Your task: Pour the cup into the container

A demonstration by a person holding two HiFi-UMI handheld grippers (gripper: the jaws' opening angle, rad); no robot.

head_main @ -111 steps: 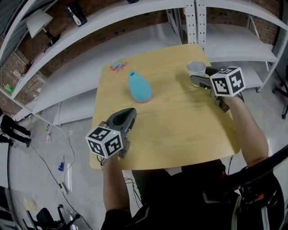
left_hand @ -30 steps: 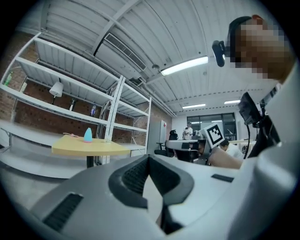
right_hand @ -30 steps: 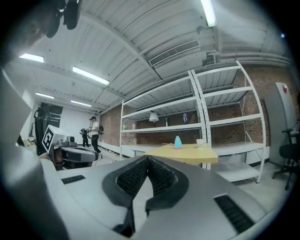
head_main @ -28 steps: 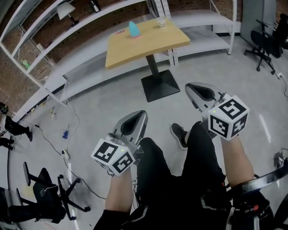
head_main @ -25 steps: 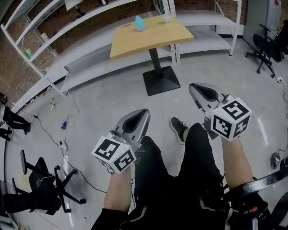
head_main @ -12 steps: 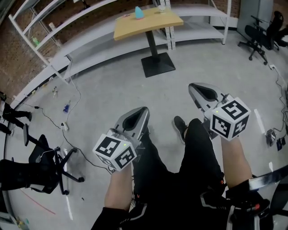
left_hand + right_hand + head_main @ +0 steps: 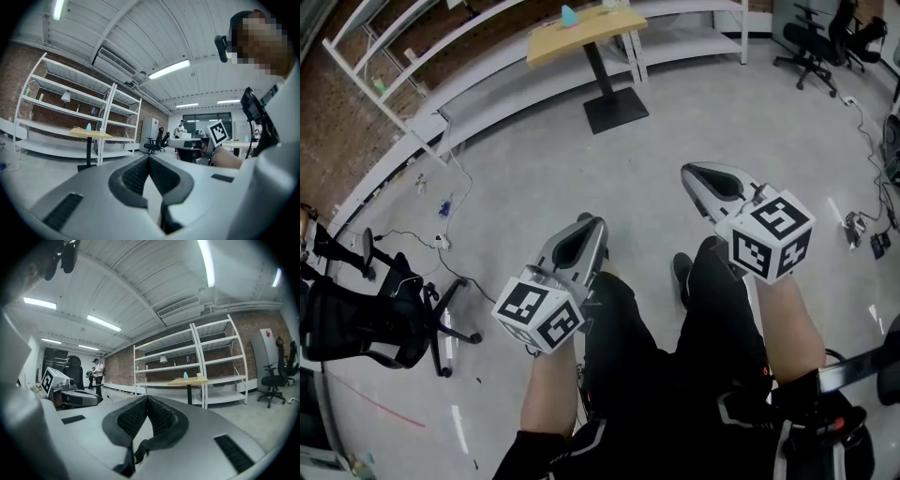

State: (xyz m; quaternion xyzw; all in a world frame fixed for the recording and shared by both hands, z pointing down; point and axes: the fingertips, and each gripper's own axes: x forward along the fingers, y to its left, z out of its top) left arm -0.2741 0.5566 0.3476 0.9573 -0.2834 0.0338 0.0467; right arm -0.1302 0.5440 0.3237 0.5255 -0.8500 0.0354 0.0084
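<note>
The wooden table (image 7: 581, 30) stands far off at the top of the head view, with the blue container (image 7: 569, 15) on it and the white cup (image 7: 610, 5) a small speck beside it. My left gripper (image 7: 586, 222) and right gripper (image 7: 689, 171) are held level over the grey floor, far from the table. Both are shut with nothing between their pads. The left gripper view shows the shut left gripper (image 7: 149, 159) with the table (image 7: 91, 134) and container (image 7: 88, 126) small in the distance. Past the right gripper (image 7: 147, 399) I see the table (image 7: 187, 381), container (image 7: 185, 375) and cup (image 7: 198, 375).
White shelving (image 7: 441, 66) lines the brick wall behind the table. A black office chair (image 7: 366, 319) stands at the left, more chairs (image 7: 811, 37) at the top right. Cables (image 7: 441, 234) lie on the floor. The person's dark-trousered legs (image 7: 712, 309) are below the grippers.
The table has shrunk and slid toward the top of the head view as both grippers moved back from it. A black chair has come further into view at the left.
</note>
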